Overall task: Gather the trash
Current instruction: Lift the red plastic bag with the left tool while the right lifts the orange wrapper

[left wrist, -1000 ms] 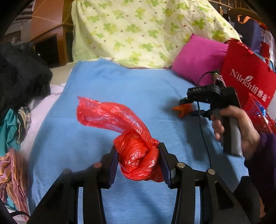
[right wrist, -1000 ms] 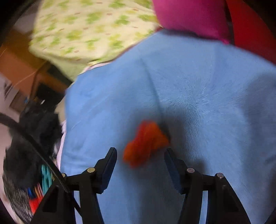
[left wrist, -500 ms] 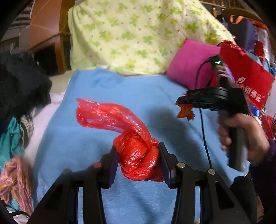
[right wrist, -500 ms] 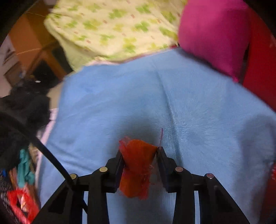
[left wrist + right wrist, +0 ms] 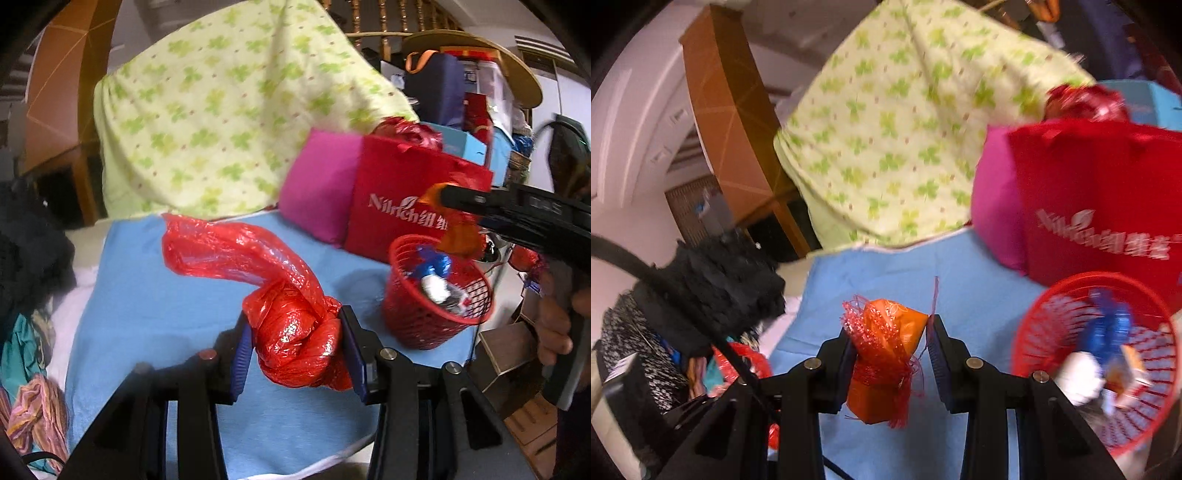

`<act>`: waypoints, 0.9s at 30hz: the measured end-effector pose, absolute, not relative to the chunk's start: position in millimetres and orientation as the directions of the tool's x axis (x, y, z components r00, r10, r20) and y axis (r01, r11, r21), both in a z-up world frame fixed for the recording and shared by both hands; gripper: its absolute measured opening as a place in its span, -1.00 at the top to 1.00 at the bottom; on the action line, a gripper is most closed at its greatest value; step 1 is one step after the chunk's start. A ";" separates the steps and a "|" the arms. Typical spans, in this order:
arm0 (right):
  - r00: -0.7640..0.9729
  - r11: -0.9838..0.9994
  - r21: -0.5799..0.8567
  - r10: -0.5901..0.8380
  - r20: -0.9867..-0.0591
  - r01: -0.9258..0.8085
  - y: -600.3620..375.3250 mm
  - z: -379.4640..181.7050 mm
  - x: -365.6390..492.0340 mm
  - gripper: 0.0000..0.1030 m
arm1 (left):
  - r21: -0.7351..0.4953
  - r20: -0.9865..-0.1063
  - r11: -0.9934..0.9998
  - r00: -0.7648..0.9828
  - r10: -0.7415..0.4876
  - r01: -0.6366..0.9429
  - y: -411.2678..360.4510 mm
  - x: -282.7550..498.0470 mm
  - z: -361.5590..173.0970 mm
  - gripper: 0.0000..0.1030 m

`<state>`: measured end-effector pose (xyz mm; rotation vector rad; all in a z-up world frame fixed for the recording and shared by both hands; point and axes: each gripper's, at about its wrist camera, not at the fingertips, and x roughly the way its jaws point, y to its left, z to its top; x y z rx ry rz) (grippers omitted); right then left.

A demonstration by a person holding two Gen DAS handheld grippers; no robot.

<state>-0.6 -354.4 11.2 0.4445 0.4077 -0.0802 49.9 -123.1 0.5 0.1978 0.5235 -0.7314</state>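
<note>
My left gripper [image 5: 297,354] is shut on a knotted red plastic bag [image 5: 291,343], whose loose tail [image 5: 229,251] sticks up to the left above the blue blanket [image 5: 155,302]. My right gripper [image 5: 892,347] is shut on an orange wrapper tangled in red mesh [image 5: 886,350], held off the blanket. In the left wrist view the right gripper [image 5: 454,199] hangs just above the red basket [image 5: 424,325], with the orange wrapper [image 5: 460,236] dangling over its rim. The red basket [image 5: 1034,314] holds blue, white and other scraps and stands at the blanket's right edge.
Behind the basket stands a red tote bag [image 5: 399,184] with a pink pillow [image 5: 317,184] beside it. A green clover quilt [image 5: 221,122] is heaped at the back. Dark clothes [image 5: 713,288] pile up on the left. A person's hand [image 5: 554,328] grips the right handle.
The right gripper closed on the orange wrapper and lifted it off the blanket toward the basket. Both grippers rose and swung right, which brought the basket into view. The left grip is unchanged.
</note>
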 end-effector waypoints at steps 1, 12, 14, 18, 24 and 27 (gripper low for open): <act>0.922 0.899 0.406 0.007 -0.388 0.164 -355.4 17.9 -14.5 0.24 | 0.003 -0.519 0.736 0.630 -0.577 0.677 -125.1 44.4 5.1 0.09; 0.953 0.895 0.416 -0.031 -0.301 0.160 -362.2 41.6 -137.0 0.23 | 0.113 -0.538 0.764 0.686 -0.490 0.635 -140.0 4.9 29.7 0.09; 0.956 0.892 0.423 -0.035 -0.290 0.161 -363.2 41.0 -149.8 0.23 | 0.142 -0.531 0.765 0.700 -0.477 0.628 -145.0 -1.3 31.8 0.09; 0.962 0.888 0.428 -0.053 -0.267 0.168 -365.4 40.4 -169.3 0.23 | 0.185 -0.513 0.760 0.721 -0.466 0.623 -156.0 -12.7 36.1 0.09; 0.967 0.893 0.415 -0.078 -0.242 0.175 -365.2 43.3 -188.4 0.23 | 0.236 -0.488 0.744 0.738 -0.466 0.626 -170.6 -29.6 40.5 0.08; 0.969 0.896 0.406 -0.091 -0.232 0.181 -364.8 43.9 -195.1 0.23 | 0.249 -0.485 0.735 0.738 -0.469 0.631 -176.4 -35.1 42.1 0.08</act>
